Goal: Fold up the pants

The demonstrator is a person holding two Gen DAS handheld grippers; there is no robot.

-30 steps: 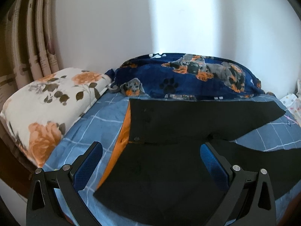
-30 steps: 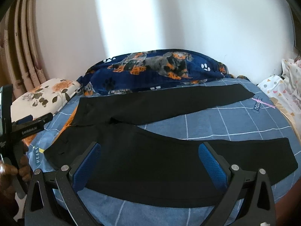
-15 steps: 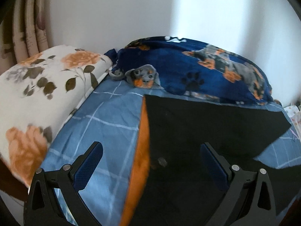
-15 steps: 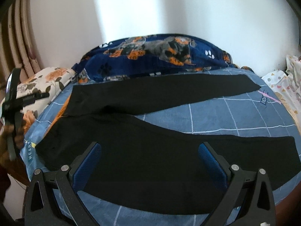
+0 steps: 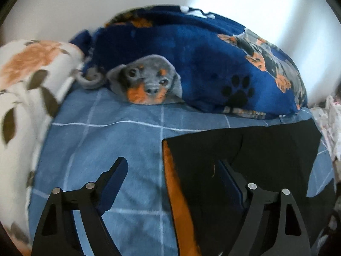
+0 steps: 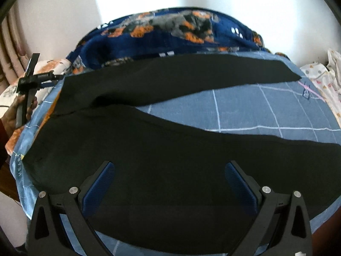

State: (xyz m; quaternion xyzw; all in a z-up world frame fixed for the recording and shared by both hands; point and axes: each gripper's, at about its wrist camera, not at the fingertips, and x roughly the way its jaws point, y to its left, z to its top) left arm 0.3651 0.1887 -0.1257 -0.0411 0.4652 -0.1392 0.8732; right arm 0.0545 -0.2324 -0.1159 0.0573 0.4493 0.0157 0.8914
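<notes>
Black pants (image 6: 170, 162) lie spread flat on the blue checked bed sheet (image 6: 266, 111), legs apart and running to the right. In the left wrist view the waist corner of the pants (image 5: 245, 155) shows an orange lining edge (image 5: 174, 192). My left gripper (image 5: 172, 170) is open, low over that far waist corner, its jaws either side of the orange edge. My right gripper (image 6: 169, 177) is open over the near leg. The left gripper also shows in the right wrist view (image 6: 40, 79) at the far left.
A dark blue dog-print blanket (image 5: 202, 64) is heaped along the wall behind the pants. A white floral pillow (image 5: 25, 89) lies left. A white patterned cloth (image 6: 321, 74) lies at the right edge. The bed's front edge is just below my right gripper.
My left gripper has moved forward and left, down to the far waist corner. My right gripper has come closer and lower over the near leg. Both stay open.
</notes>
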